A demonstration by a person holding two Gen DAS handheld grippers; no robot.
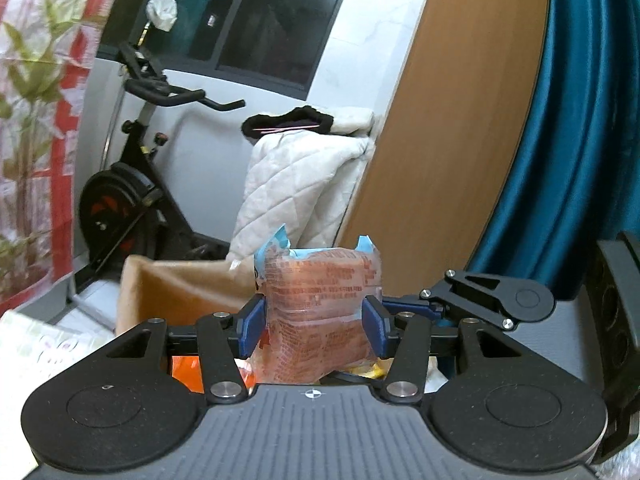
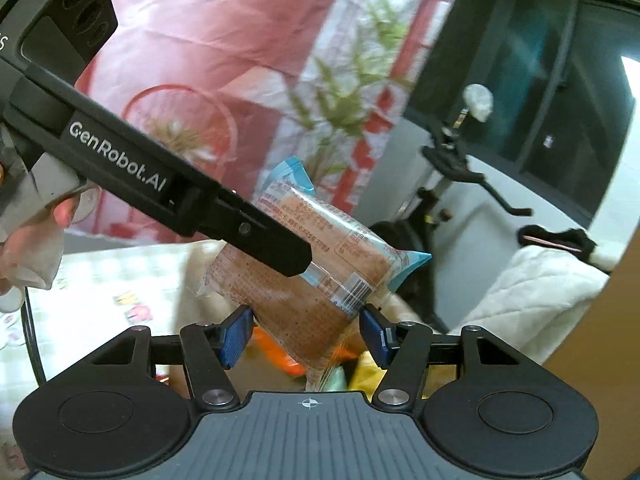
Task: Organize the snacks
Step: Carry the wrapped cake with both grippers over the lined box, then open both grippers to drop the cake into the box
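A clear snack packet (image 1: 320, 312) with brown biscuits, red print and light blue ends stands between the blue pads of my left gripper (image 1: 316, 324), which is shut on it and holds it up in the air. The same packet (image 2: 316, 264) shows in the right wrist view, tilted, with the left gripper's black finger (image 2: 248, 228) across it. My right gripper (image 2: 306, 336) is open; its blue pads (image 2: 236, 336) stand either side of the packet's lower end, the left pad apart from it. Orange and yellow snack packs (image 2: 280, 356) lie below.
A cardboard box (image 1: 180, 292) stands behind the packet, over a patterned tablecloth (image 2: 108, 296). An exercise bike (image 1: 136, 184), a white quilted coat (image 1: 296, 184), a wooden panel (image 1: 452, 120) and a blue curtain (image 1: 580, 120) fill the background. A red floral cloth (image 2: 240, 60) hangs at left.
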